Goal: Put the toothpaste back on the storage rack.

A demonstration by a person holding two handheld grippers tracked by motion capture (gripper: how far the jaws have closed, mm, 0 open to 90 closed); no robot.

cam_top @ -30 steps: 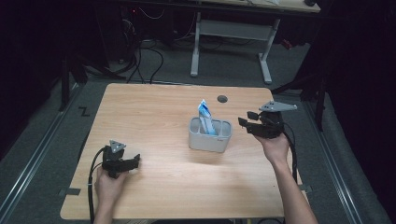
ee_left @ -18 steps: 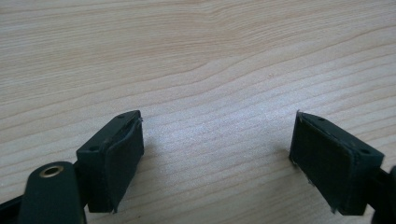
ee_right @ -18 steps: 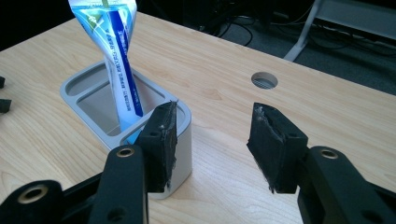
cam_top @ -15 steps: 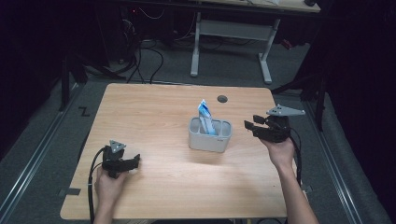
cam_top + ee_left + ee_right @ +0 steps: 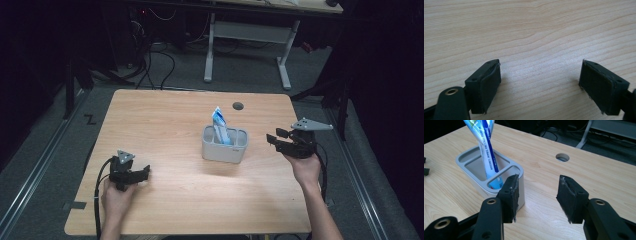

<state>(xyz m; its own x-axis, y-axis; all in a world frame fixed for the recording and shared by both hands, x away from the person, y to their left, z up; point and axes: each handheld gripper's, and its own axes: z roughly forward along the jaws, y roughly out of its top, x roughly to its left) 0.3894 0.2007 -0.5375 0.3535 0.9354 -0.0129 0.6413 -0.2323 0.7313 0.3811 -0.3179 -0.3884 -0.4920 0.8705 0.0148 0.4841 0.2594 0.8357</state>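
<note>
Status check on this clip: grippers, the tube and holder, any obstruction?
Left gripper open, empty, low over table. Right gripper open, empty, beside grey holder. Toothpaste tube leaning inside holder. Nothing between.

One grey holder [image 5: 224,145], one toothpaste tube [image 5: 220,125], two tools [image 5: 276,138]

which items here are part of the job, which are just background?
In play:
- grey holder
- blue-white tube standing tilted in the holder
- right claw, open, beside the holder
- left claw, open, low over bare wood

Background:
- table and its cable hole
- grey desk frame behind
</note>
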